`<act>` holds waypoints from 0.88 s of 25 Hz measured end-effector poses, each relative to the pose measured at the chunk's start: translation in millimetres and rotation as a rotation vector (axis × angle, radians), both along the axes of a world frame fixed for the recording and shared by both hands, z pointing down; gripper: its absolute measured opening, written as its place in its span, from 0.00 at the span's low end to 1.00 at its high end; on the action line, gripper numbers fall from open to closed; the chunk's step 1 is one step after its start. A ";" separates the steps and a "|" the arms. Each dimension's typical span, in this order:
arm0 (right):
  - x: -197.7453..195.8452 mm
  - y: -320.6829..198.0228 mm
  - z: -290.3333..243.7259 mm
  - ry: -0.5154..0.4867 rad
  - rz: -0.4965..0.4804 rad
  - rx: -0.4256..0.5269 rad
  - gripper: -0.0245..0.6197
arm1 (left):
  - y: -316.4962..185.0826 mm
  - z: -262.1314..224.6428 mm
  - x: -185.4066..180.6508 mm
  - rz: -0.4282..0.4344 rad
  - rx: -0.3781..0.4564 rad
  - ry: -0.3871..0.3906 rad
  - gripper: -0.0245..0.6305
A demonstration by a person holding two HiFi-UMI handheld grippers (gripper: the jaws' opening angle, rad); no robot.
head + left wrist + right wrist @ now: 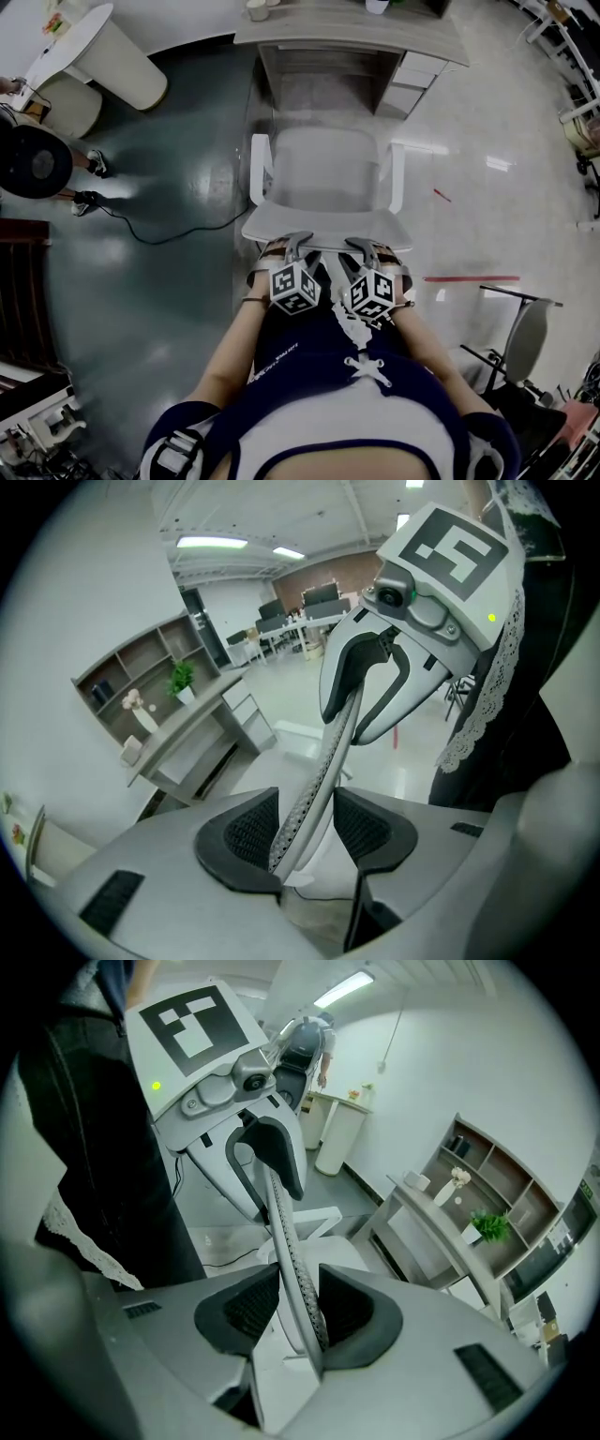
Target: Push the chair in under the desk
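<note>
A chair with a white frame and grey seat (323, 173) faces the grey desk (347, 28), its seat just short of the opening under the desk. Both grippers sit side by side on the top edge of the chair's backrest (323, 225). My left gripper (298, 246) is shut on that edge. In the left gripper view the mesh backrest (323, 771) runs between the left gripper's (307, 832) pads, and the right gripper (349, 726) straddles it beyond. My right gripper (361, 251) is shut on the backrest (291, 1260) too, as the right gripper (298, 1312) view shows.
A drawer unit (412, 80) stands under the desk's right side. A black cable (178, 230) trails over the floor left of the chair. A white curved counter (103, 56) and a person's feet (89, 183) are at far left. Another chair (520, 337) stands at right.
</note>
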State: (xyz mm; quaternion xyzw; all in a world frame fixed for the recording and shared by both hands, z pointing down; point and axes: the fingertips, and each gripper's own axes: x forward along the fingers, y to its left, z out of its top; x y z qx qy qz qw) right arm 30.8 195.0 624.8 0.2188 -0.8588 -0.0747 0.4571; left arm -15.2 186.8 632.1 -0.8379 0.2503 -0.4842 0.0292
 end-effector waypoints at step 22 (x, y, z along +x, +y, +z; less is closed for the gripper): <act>-11.7 -47.4 0.6 0.005 0.021 0.003 0.20 | -49.3 -1.8 -11.4 0.014 -0.029 0.030 0.33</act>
